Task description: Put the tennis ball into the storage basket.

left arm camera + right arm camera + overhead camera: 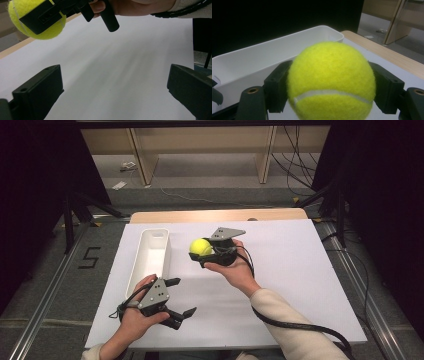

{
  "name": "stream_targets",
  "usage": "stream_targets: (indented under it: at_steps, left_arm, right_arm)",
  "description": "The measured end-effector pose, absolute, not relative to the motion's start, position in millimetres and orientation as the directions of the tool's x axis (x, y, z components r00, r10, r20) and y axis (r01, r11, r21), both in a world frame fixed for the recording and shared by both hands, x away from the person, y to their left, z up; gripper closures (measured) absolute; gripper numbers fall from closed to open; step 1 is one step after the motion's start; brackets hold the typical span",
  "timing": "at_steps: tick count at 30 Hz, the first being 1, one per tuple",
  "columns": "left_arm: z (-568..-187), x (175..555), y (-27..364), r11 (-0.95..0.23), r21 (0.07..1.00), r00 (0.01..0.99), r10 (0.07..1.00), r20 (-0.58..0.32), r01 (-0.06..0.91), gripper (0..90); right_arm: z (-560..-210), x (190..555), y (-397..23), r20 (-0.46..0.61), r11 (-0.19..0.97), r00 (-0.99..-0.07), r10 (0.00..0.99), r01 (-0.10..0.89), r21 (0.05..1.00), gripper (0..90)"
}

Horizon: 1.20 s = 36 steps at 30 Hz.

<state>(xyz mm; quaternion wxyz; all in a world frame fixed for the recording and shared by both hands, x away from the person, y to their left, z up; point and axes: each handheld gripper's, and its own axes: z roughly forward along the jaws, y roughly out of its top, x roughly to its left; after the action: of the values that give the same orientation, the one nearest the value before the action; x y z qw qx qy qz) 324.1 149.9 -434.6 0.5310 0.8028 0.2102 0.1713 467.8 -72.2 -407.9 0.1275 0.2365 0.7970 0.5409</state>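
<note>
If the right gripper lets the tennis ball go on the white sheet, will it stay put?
Probably not: the tennis ball is round, and the white sheet looks flat and smooth, so it would likely roll. Its fuzzy felt probably grips well between the jaws of the right gripper. Releasing over the white bin should contain it.

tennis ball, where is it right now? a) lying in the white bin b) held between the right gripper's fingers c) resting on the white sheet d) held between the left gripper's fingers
b: the tennis ball sits clamped between the right gripper fingers, raised beside the white bin, while the left gripper stands open with nothing between its fingers.
</note>
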Motion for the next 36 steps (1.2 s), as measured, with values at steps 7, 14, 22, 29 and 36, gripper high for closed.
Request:
stream_targets:
  at_steps: [7, 14, 22, 29, 36]
  left_arm:
    - [-435, 324, 150, -0.348, 0.925, 0.853, 0.519, 0.052, 0.155, 0.0]
    - [-435, 324, 150, -0.349, 0.924, 0.854, 0.518, 0.052, 0.155, 0.0]
    - [-435, 324, 150, -0.348, 0.925, 0.854, 0.518, 0.052, 0.155, 0.0]
    - [-435, 324, 150, -0.348, 0.924, 0.854, 0.518, 0.052, 0.155, 0.0]
    - [-434, 324, 150, -0.35, 0.924, 0.854, 0.518, 0.055, 0.152, 0.0]
  right_arm:
    - [-406, 468, -67, 0.051, 0.301, -0.861, 0.506, 0.232, 0.925, 26.9]
    - [-406, 470, -64, 0.054, 0.304, -0.863, 0.503, 0.235, 0.923, 26.9]
    - [-406, 470, -62, 0.052, 0.304, -0.864, 0.5, 0.231, 0.924, 26.9]
    - [-404, 470, -62, 0.054, 0.299, -0.864, 0.501, 0.231, 0.926, 26.9]
    - [-402, 471, -58, 0.049, 0.298, -0.868, 0.495, 0.223, 0.928, 26.9]
